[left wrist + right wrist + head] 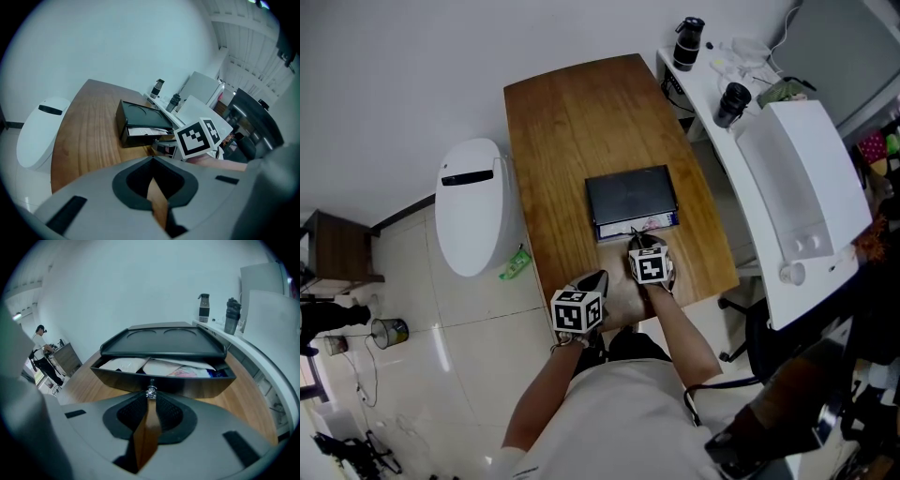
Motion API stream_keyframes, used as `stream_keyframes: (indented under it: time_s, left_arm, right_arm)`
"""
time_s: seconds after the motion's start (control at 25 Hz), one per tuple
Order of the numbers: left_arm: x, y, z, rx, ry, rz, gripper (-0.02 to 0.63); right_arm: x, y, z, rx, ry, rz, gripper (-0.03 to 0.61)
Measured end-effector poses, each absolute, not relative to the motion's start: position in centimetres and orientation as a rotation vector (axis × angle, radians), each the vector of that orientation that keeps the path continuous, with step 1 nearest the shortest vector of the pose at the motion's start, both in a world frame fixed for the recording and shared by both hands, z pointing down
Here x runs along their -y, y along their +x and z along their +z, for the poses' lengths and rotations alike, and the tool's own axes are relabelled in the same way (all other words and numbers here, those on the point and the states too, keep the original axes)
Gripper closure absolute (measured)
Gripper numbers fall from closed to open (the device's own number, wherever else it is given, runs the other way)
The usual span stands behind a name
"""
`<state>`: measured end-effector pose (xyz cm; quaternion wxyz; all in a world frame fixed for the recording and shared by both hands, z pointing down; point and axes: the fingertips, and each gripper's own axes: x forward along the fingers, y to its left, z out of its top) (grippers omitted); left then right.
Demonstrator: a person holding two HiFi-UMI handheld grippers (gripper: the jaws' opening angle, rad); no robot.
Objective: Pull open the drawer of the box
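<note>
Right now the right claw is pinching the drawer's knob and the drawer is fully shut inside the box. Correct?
Not quite. The drawer is not fully shut. It stands partly out of the box, with papers showing inside, as the right gripper view shows. The rest holds: the right claw is shut on the knob.

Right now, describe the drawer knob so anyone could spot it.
On the wooden table lies a flat black box with its drawer partly out. The knob is the lone shiny stud mid-front of that drawer, pinched by the right gripper.
</note>
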<state>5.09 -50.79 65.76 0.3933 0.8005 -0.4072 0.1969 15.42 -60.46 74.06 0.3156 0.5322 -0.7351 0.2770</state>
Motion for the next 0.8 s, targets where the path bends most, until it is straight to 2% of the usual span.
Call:
stream_keyframes:
  time_s: [0.8]
  left_arm:
    - [49.8,5.4,65.4,1.055,2.028,0.480,0.612]
  right_arm:
    - [58.6,15.7,74.3,1.946,1.385,0.745,0.525]
